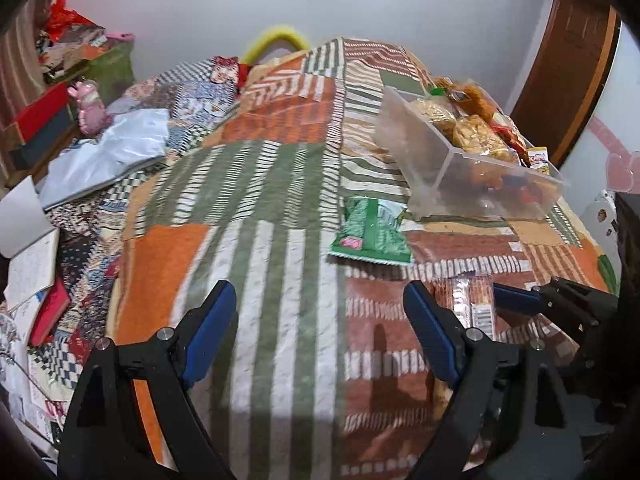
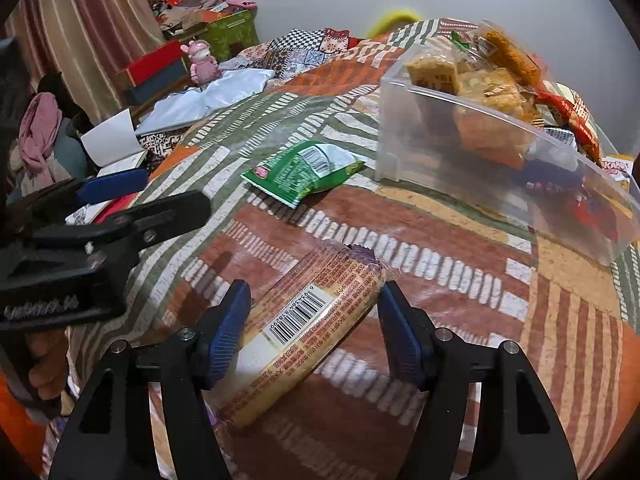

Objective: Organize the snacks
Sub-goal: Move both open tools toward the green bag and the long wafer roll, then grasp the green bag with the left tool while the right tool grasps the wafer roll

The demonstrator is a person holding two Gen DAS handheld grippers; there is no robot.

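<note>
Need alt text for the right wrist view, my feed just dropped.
The open right gripper straddles a long barcoded biscuit pack lying on a patchwork bedspread, not yet clamped. Beyond lie a green snack packet and, right, a clear plastic bin holding snacks; the left gripper enters at left.

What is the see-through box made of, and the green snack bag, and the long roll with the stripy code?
The box looks like clear, slightly frosted hard plastic: you can see the snacks through its straight walls. The green bag seems thin shiny plastic film, crinkled, with crimped ends. The long roll, lying between the right claw's open fingers, looks wrapped in glossy printed film; what's inside is hidden.
</note>
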